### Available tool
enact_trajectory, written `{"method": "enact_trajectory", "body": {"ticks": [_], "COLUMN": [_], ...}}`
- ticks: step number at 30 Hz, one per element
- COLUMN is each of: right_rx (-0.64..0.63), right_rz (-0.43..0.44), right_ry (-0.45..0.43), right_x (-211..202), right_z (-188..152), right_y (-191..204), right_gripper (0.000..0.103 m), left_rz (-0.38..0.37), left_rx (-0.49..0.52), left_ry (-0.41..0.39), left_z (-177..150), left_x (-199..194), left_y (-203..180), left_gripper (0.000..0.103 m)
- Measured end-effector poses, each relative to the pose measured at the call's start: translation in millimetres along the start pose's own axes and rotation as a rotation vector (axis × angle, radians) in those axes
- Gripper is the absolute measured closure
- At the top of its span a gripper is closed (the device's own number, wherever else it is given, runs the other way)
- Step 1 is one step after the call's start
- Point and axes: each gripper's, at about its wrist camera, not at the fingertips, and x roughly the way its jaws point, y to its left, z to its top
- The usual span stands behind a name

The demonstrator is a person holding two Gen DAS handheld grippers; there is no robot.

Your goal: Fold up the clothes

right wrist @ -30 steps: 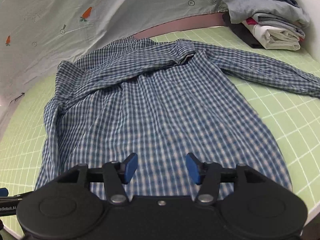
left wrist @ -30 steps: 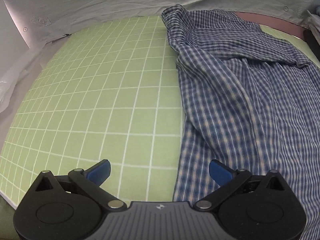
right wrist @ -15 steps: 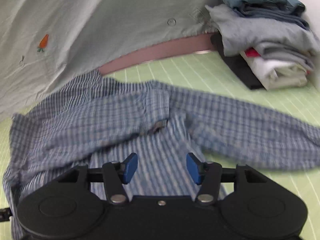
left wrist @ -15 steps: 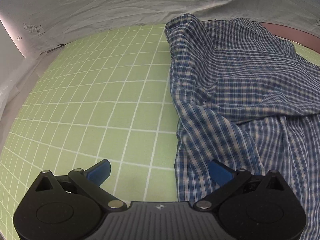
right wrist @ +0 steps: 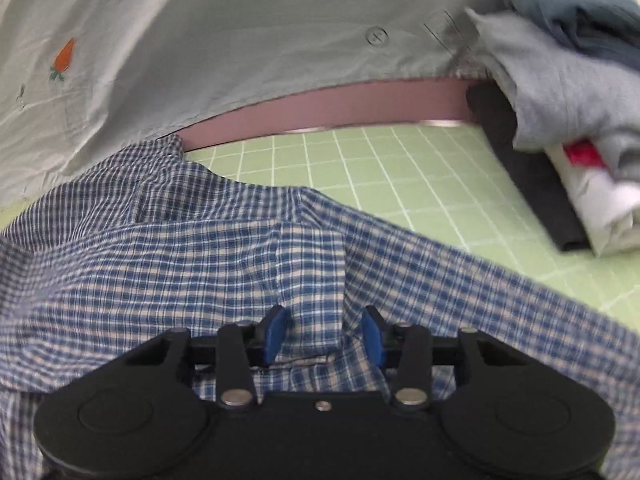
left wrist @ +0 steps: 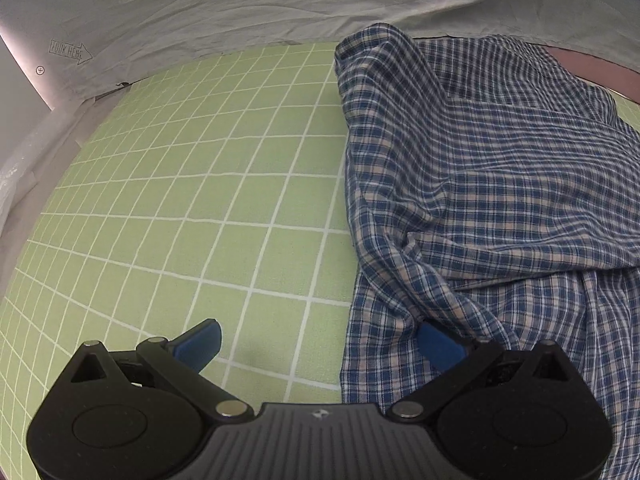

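Your checked shirt [left wrist: 500,184] lies spread on the green surface [left wrist: 192,208]. In the left wrist view it fills the side from 12 to 5 o'clock, and its long edge runs up and down the picture.

Your left gripper [left wrist: 320,344] has its fingers wide apart. One blue finger [left wrist: 200,342] is over bare green squares. The other sits at the shirt's edge, so the edge lies between them, but nothing is pinched yet.

Your right gripper [right wrist: 324,334] has just been closing its fingers. They are partly apart, with a raised fold of shirt [right wrist: 316,272] between them. The cloth does not look squeezed yet.

The part that matters is this fold. It runs straight away from the right fingers toward 12 o'clock, so your right hand seems nearer to a grab.

Only the right wrist view shows the pile of folded clothes [right wrist: 568,112] at 2 o'clock. Only the left wrist view shows the open green space at 9 o'clock.
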Motion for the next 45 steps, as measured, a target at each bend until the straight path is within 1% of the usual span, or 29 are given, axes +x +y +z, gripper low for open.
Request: {"method": "enact_trajectory", "body": {"ticks": [2, 3, 5, 7, 8, 10, 11, 12, 15, 18, 19, 20, 21, 22, 23, 24, 26, 29, 35, 36, 37, 38, 40, 41, 42, 43, 44, 45], "right_rx": [-0.044, -0.050, -0.027, 0.008, 0.025, 0.010, 0.001, -0.011, -0.044, 0.007, 0.031, 0.072, 0.128, 0.191, 0.235, 0.238, 0.193, 0.210, 0.260, 0.258, 0.255, 0.252, 0.273, 0.283, 0.286, 0.284, 0.281, 0.277], "right_rz": [-0.015, -0.021, -0.009, 0.011, 0.021, 0.028, 0.039, 0.054, 0.073, 0.074, 0.051, 0.008, -0.037, -0.070, -0.082, -0.096, -0.141, -0.136, -0.140, -0.143, -0.144, -0.144, -0.136, -0.133, -0.132, -0.132, -0.133, -0.132], "right_ry": [-0.017, -0.022, -0.024, 0.004, 0.019, 0.034, 0.039, 0.043, -0.004, -0.107, -0.148, -0.200, -0.242, -0.266, -0.261, -0.238, -0.177, -0.140, -0.085, -0.077, -0.070, -0.063, -0.051, -0.047, -0.043, -0.041, -0.039, -0.038], "right_x": [-3.2, -2.8, -0.8, 7.3, 11.6, 15.7, 16.0, 16.1, 6.5, -14.4, -22.1, -32.2, -40.1, -44.5, -43.4, -37.9, -25.6, -21.9, -13.4, -12.1, -10.6, -9.2, -5.8, -4.1, -2.9, -2.0, -1.1, -0.2], "right_z": [3.9, 6.3, 9.4, 12.5, 14.1, 15.6, 16.3, 17.9, 27.3, 49.8, 57.5, 66.4, 73.4, 77.8, 79.9, 79.4, 73.4, 62.0, 44.8, 42.8, 41.4, 40.1, 38.8, 38.9, 39.2, 39.5, 39.8, 40.6], "right_y": [4.6, 5.7, 4.7, 2.6, 1.6, 3.4, 4.6, 6.3, 9.4, -4.1, -10.2, -20.2, -31.5, -43.5, -54.2, -60.5, -64.5, -70.3, -78.7, -79.2, -79.6, -80.0, -84.1, -85.9, -87.0, -87.3, -87.6, -87.3], "right_gripper": [0.058, 0.054, 0.053, 0.054, 0.056, 0.070, 0.082, 0.091, 0.096, 0.096, 0.096, 0.096, 0.096, 0.096, 0.096, 0.096, 0.096, 0.096, 0.095, 0.095, 0.095, 0.095, 0.094, 0.094, 0.094, 0.094, 0.094, 0.094], "left_rz": [-0.003, -0.006, -0.013, -0.019, -0.020, -0.024, -0.025, -0.026, -0.031, -0.040, -0.039, -0.043, -0.059, -0.093, -0.128, -0.161, -0.198, -0.233, -0.317, -0.338, -0.358, -0.377, -0.404, -0.412, -0.412, -0.413, -0.414, -0.416], "left_rx": [-0.006, -0.004, -0.006, -0.015, -0.015, -0.014, -0.014, -0.014, -0.013, -0.006, -0.003, -0.005, -0.015, -0.036, -0.057, -0.087, -0.119, -0.143, -0.191, -0.196, -0.202, -0.205, -0.199, -0.190, -0.177, -0.168, -0.164, -0.165], "left_ry": [0.002, 0.001, -0.001, 0.003, 0.003, 0.004, 0.005, 0.005, 0.008, 0.011, 0.008, 0.004, -0.003, -0.006, -0.009, -0.010, -0.018, -0.042, -0.072, -0.076, -0.080, -0.077, -0.072, -0.070, -0.064, -0.061, -0.061, -0.061], "left_z": [0.7, 0.4, 0.6, 0.5, 0.7, 1.4, 1.4, 1.5, 3.0, 5.0, 6.3, 7.9, 9.9, 13.2, 16.5, 20.7, 29.6, 48.8, 97.5, 105.6, 113.7, 122.0, 136.7, 143.1, 148.1, 152.0, 155.1, 158.1], "left_x": [0.0, -0.3, 0.2, 0.9, 1.2, 1.8, 1.9, 1.9, 2.6, 2.3, 2.1, 1.6, 0.6, -0.5, -1.6, -2.4, -1.9, 3.6, 28.4, 33.4, 38.6, 45.1, 57.4, 63.3, 70.0, 75.1, 79.6, 83.9], "left_y": [1.0, 1.0, 1.3, 1.9, 2.0, 2.5, 2.8, 3.1, 3.6, 4.8, 5.2, 6.2, 8.4, 12.0, 15.7, 18.9, 22.2, 22.7, 26.4, 26.2, 25.9, 25.2, 20.6, 16.9, 12.0, 8.2, 5.2, 2.6], "left_gripper": [0.000, 0.000, 0.000, 0.000, 0.000, 0.000, 0.000, 0.000, 0.000, 0.000, 0.000, 0.000, 0.000, 0.000, 0.000, 0.000, 0.000, 0.000, 0.001, 0.004, 0.010, 0.013, 0.031, 0.035, 0.043, 0.054, 0.061, 0.082]}}
